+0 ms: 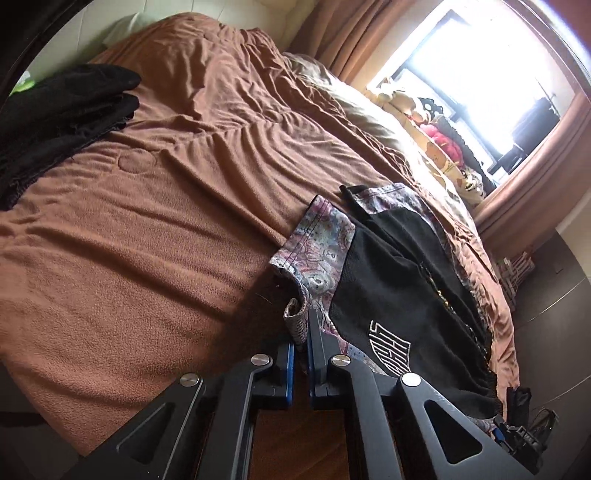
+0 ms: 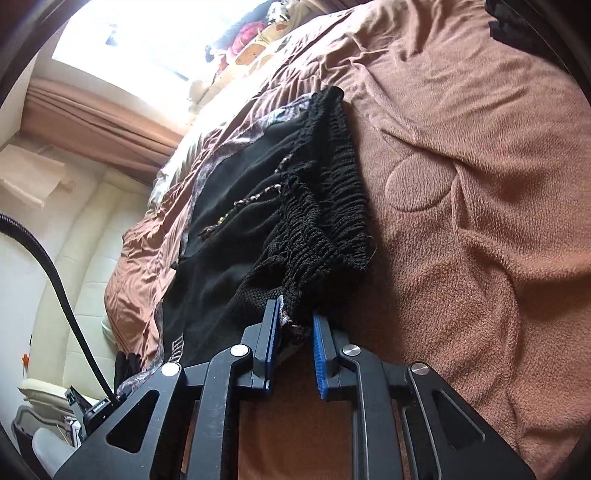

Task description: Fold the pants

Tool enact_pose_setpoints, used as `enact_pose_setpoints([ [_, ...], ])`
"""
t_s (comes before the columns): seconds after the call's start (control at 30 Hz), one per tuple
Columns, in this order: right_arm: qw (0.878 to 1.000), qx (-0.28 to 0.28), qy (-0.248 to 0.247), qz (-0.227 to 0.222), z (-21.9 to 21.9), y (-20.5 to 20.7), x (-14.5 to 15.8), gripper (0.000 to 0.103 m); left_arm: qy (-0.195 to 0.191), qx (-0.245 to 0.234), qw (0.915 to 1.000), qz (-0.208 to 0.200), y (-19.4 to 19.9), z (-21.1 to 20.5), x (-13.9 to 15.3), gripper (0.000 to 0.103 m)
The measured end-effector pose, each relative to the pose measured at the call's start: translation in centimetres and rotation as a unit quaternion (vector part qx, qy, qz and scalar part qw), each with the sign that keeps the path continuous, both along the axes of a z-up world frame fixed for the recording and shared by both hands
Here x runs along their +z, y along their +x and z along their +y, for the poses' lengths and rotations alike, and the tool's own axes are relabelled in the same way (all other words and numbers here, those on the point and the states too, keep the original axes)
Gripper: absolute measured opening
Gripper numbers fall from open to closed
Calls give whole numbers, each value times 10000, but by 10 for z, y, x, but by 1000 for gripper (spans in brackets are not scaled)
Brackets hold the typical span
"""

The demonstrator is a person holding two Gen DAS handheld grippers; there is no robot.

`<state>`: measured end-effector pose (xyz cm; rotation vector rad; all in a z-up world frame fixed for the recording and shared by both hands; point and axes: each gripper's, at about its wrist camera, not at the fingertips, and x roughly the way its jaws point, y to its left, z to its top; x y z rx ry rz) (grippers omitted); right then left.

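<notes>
The pants (image 1: 399, 280) are black with paisley-patterned panels and a white embroidered logo. They lie on the brown bedspread (image 1: 166, 221). My left gripper (image 1: 301, 332) is shut on a patterned hem corner of the pants. In the right wrist view the pants (image 2: 258, 206) show their black ribbed waistband (image 2: 332, 192) with a drawstring. My right gripper (image 2: 295, 325) is partly closed on the waistband's near edge, with bunched fabric between its blue pads.
A pile of folded black clothes (image 1: 62, 110) lies on the bed at the far left. Stuffed toys (image 1: 443, 136) sit on the window sill beside the brown curtains (image 1: 354, 33). The bed's edge and dark floor (image 1: 554, 314) are at the right. A black cable (image 2: 62, 295) hangs left.
</notes>
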<state>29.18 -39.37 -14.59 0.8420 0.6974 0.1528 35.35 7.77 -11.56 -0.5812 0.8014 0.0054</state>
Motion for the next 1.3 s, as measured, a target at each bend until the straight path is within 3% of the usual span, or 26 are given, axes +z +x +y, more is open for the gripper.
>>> enact_pose_setpoints([
  [0.3, 9993, -114, 86, -335, -7, -21, 22, 14, 182, -80, 9982, -559, 30, -14, 52, 5],
  [0.63, 9984, -137, -7, -546, -13, -1, 41, 14, 375, -193, 9943, -980, 85, -34, 100, 5],
  [0.93, 9977, -238, -119, -627, -14, 35, 51, 14, 590, -293, 9918, -1099, 151, -57, 116, 5],
  [1.3, 9964, -687, -406, -287, -4, 99, 58, 14, 884, -473, 9892, -1066, 232, -87, 109, 5],
])
